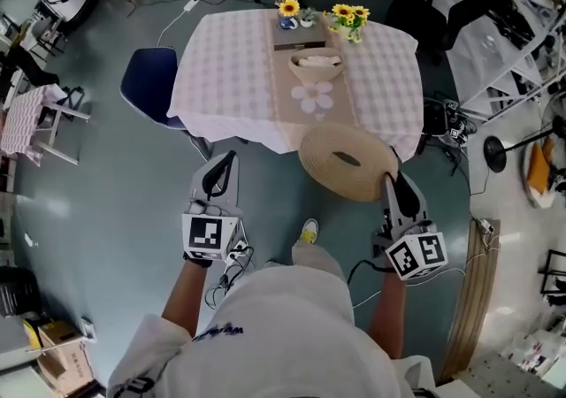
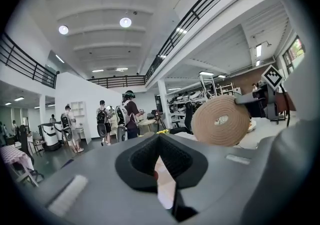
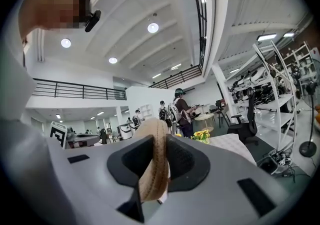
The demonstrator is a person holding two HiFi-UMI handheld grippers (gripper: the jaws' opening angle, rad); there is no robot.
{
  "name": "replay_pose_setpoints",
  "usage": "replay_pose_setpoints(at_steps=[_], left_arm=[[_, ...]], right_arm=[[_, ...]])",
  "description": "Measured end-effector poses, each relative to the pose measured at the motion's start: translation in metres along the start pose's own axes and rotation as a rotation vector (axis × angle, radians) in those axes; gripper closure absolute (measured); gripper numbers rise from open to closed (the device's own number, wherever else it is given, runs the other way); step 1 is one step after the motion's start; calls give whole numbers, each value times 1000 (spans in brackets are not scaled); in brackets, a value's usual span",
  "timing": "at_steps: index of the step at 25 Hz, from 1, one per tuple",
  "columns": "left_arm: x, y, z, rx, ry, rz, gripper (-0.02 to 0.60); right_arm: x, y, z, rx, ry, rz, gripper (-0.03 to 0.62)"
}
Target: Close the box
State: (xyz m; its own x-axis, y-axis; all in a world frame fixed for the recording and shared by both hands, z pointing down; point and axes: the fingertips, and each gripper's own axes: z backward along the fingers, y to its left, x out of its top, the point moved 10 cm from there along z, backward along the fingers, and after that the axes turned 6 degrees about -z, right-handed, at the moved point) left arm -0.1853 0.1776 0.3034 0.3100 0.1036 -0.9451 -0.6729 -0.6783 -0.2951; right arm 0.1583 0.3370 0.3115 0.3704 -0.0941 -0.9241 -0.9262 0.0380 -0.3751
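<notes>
Currently: right gripper [image 1: 392, 184] is clamped on the rim of the woven lid [image 1: 347, 160], jaws partly apart with the rim pinched between them. The lid is held near the front edge of the table [image 1: 389, 78]. Left gripper [image 1: 223, 164]: jaws a slit apart, empty. The box [image 1: 316, 67] sits mid-table, uncovered, well beyond the lid.

Judgement: carry the lid level and centre it over the box before lowering. A one-edge grip may let the far side droop, so steady it with the left gripper.
</notes>
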Motion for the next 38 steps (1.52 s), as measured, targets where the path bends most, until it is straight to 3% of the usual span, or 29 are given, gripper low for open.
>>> replay_pose_setpoints(at_steps=[9, 17, 24, 33, 38], left_arm=[[19, -21, -82, -25, 46, -33, 580], [18, -25, -104, 6, 60, -12, 580], [-10, -6, -126, 31, 132, 44, 580], [-22, 30, -190, 8, 95, 78, 580], [-38, 61, -221, -8, 114, 115, 580]], right_arm=[[10, -73, -32, -1, 12, -70, 513], [8, -112, -70, 3, 58, -123, 513], [10, -115, -114, 36, 104, -109, 513], [17, -120, -184, 28, 138, -109, 513], [22, -117, -221, -1, 169, -109, 513]])
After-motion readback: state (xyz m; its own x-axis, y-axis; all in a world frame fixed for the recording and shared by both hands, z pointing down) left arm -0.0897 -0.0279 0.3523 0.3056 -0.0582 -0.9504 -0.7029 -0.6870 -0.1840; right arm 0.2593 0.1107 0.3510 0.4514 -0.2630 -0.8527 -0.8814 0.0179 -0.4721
